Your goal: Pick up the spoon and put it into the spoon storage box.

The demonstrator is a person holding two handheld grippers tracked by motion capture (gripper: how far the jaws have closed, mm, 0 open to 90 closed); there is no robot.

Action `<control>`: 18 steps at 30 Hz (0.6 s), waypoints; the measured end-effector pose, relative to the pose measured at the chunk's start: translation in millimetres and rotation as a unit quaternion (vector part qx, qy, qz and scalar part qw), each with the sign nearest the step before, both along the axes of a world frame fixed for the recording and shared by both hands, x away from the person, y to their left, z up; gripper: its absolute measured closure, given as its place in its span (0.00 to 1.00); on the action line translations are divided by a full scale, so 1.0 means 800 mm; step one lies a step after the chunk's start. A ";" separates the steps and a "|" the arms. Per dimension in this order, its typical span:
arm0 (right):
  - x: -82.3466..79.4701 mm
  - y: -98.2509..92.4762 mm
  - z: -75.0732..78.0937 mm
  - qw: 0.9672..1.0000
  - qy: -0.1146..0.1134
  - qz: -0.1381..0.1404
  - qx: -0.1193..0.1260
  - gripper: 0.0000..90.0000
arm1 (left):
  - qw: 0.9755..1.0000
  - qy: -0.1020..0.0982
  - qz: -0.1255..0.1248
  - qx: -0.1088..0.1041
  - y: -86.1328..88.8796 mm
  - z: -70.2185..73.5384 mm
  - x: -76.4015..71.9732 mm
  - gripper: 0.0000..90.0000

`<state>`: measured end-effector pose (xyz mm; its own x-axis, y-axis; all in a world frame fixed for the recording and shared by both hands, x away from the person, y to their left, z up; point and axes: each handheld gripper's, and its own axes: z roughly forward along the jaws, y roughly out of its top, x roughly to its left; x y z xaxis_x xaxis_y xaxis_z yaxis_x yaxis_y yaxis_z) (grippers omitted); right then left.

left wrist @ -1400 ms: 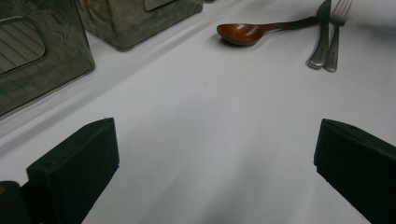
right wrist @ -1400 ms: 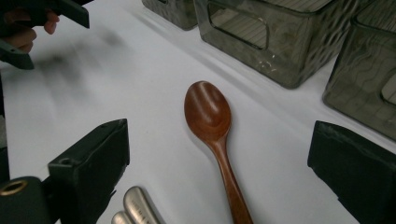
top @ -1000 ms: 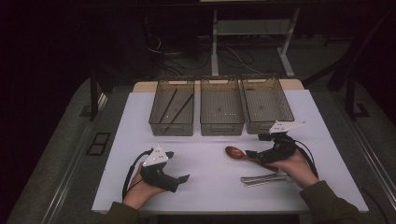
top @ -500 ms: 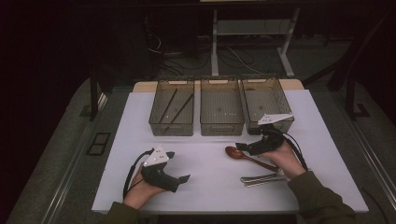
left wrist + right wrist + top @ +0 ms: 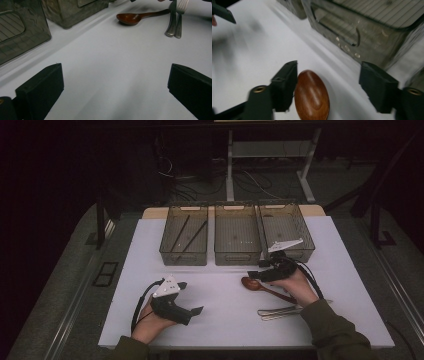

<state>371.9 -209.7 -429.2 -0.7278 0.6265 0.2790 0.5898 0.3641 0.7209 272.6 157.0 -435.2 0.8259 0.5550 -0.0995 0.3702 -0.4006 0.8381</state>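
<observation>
A brown wooden spoon (image 5: 252, 284) lies on the white table, bowl to the left. My right gripper (image 5: 256, 275) hovers low over that bowl. In the right gripper view the spoon bowl (image 5: 312, 97) sits between the jaws, right beside the left one and clear of the right one. The right gripper (image 5: 329, 80) is open; its jaws have just been closing around the bowl. My left gripper (image 5: 190, 297) rests open near the front left, with bare table between the jaws of the left gripper (image 5: 115, 82). The spoon (image 5: 130, 18) lies far ahead of it.
Three dark see-through bins stand in a row at the back: the left bin (image 5: 170, 251) holds dark sticks, then a middle bin (image 5: 237, 255) and a right bin (image 5: 305, 235). A metal fork and knife (image 5: 280, 311) lie beside the spoon's handle.
My right gripper has slid left along the spoon to its bowl and dropped a little, and its jaws have narrowed. The left gripper has stayed put.
</observation>
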 end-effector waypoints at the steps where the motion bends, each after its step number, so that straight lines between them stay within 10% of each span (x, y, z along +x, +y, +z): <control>1: 0.000 0.001 -0.001 1.000 0.001 0.006 -0.004 0.38 | 1.000 0.002 0.000 0.001 0.000 0.000 0.000 0.01; 18: -0.008 0.009 -0.016 0.997 0.025 0.052 -0.056 0.52 | 1.000 0.005 -0.024 0.017 -0.007 -0.002 -0.002 0.00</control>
<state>365.5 -202.1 -441.7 -0.7779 0.5771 0.2486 0.5783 0.5027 0.6426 271.1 151.1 -436.7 0.8509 0.5178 -0.0891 0.3576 -0.4464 0.8203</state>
